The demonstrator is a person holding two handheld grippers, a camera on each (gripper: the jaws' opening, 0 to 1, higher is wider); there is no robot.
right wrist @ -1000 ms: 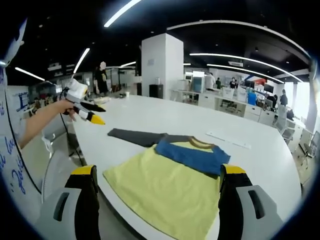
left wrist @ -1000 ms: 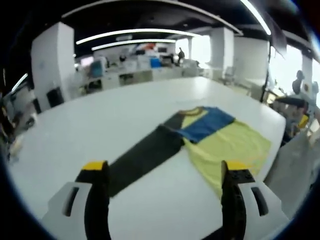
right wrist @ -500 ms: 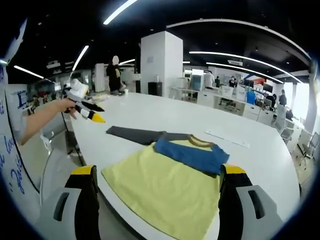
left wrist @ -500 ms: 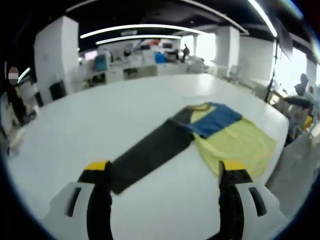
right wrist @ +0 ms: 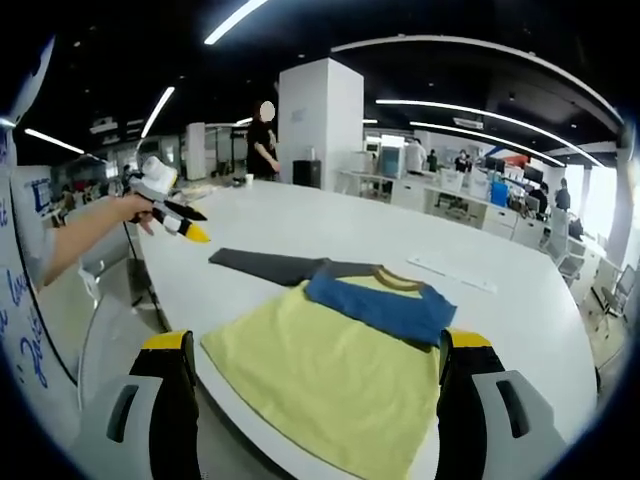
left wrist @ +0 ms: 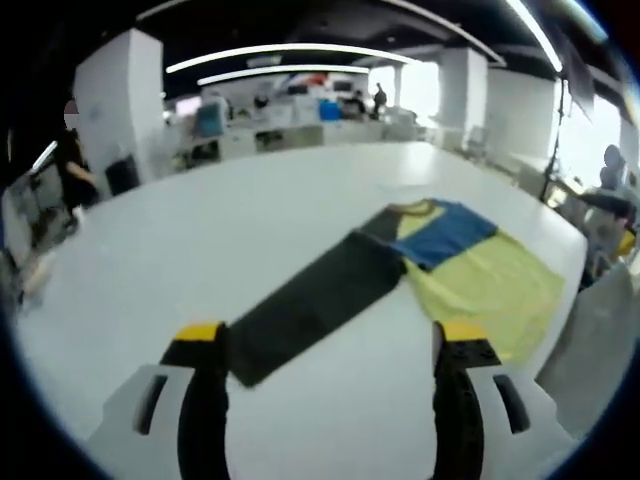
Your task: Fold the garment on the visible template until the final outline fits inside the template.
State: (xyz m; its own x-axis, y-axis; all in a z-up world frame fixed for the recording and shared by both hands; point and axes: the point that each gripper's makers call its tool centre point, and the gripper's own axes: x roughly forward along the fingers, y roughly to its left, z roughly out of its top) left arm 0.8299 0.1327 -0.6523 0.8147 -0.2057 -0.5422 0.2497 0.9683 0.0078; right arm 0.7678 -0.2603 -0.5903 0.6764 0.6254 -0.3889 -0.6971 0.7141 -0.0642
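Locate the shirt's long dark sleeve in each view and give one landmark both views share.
Left gripper view: the dark sleeve runs diagonally through the centre, from lower left up to the shirt.
Right gripper view: it lies left of centre, stretched out beyond the yellow body.
Shared landmark: the blue sleeve folded across the chest.

You see bright ceiling light strips (right wrist: 235, 20) and window (left wrist: 578, 125) glare; left gripper view is softly blurred; fisheye bends all edges.

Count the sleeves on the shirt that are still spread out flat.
1: the dark sleeve lies stretched out on the white table, away from the yellow body. The blue sleeve is already folded across the chest.
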